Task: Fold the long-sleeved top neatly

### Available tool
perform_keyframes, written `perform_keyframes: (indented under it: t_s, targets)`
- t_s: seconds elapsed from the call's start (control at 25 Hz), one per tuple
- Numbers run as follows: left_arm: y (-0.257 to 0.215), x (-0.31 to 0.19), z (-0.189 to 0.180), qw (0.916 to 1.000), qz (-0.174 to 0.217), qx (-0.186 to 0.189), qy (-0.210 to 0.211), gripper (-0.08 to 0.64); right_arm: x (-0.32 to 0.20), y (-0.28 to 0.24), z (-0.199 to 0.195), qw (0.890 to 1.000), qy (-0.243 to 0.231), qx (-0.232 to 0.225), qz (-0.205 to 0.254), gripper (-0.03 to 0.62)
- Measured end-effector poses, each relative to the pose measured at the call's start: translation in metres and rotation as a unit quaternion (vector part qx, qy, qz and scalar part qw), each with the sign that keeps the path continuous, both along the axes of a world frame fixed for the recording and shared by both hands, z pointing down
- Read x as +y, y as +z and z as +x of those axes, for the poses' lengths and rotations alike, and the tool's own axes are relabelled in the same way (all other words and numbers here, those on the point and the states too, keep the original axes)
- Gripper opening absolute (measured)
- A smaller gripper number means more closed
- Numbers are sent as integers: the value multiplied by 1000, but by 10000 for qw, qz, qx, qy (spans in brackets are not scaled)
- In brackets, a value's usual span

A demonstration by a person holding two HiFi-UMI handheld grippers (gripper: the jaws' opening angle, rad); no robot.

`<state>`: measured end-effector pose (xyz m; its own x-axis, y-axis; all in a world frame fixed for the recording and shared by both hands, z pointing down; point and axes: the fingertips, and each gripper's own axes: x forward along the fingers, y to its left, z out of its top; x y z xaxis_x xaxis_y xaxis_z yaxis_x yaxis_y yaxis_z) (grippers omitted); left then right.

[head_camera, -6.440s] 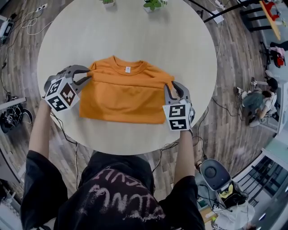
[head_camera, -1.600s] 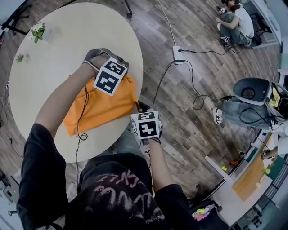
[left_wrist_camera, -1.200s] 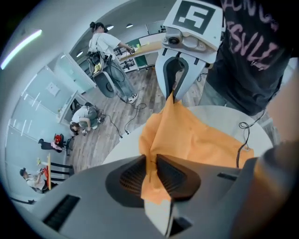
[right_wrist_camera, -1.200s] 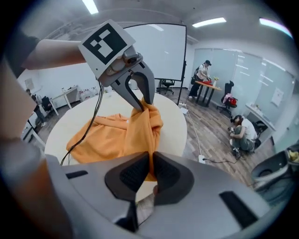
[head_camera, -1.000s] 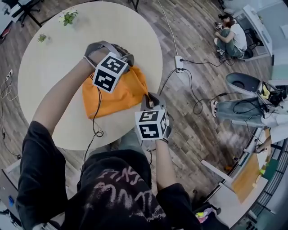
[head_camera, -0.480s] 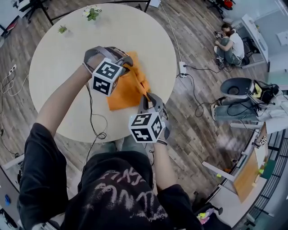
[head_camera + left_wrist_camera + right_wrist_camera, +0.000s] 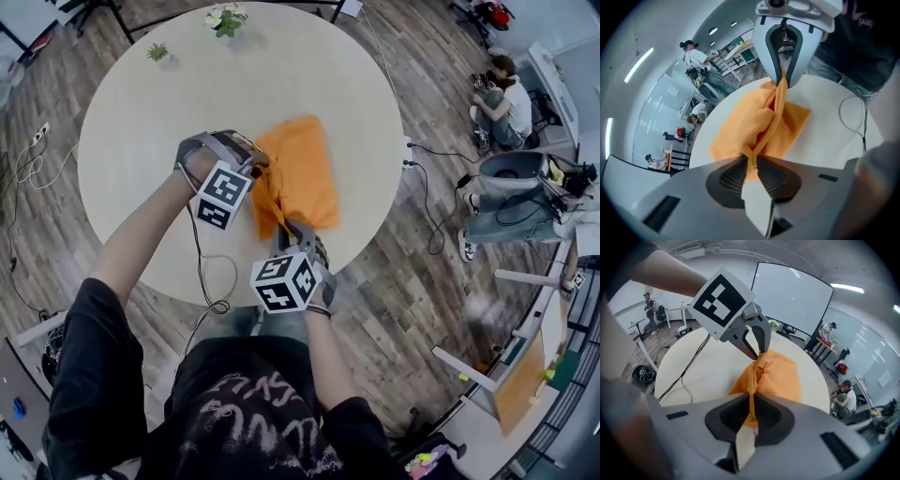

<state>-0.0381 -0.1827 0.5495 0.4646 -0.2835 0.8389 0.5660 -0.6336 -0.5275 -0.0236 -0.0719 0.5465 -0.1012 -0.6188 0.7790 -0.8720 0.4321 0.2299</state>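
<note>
Soft orange long-sleeved top [image 7: 298,178], part-folded, lies on the round pale table [image 7: 141,112] toward its right edge. The left gripper [image 7: 257,169] has its jaws pinching one bunched corner, and the right gripper [image 7: 292,229] pinches the other. It looks light and limp, likely to sag unless held by the corners. Two small pots [image 7: 225,19] at the far edge hold green plants.

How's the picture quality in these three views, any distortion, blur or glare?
Head view: strong fisheye bows the table rim; light even, no glare on the orange top. Left gripper view: dark rounded corners; the left gripper looks soft up close, the top sharp. Right gripper view: same dark corners, a bright ceiling light, right gripper soft.
</note>
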Motion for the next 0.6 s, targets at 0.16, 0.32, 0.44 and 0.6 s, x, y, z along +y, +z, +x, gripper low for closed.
perform_keyframes:
  t_s: [0.16, 0.32, 0.44, 0.6]
  targets:
    - [17, -7, -10, 9998, -130, -73, -111, 84, -4, 22, -21, 9988, -82, -428, -233, 34]
    - [30, -11, -18, 9996, -160, -179, -164, 86, -7, 39, -37, 9931, -145, -1019, -564, 37]
    - [38, -17, -31, 9987, -198, -277, -370, 87, -7, 51, -45, 9895, -272, -1209, -745, 43]
    - [23, -30, -55, 9959, -295, -128, -844, 70, -7, 57, -52, 9870, -302, -1353, -808, 61]
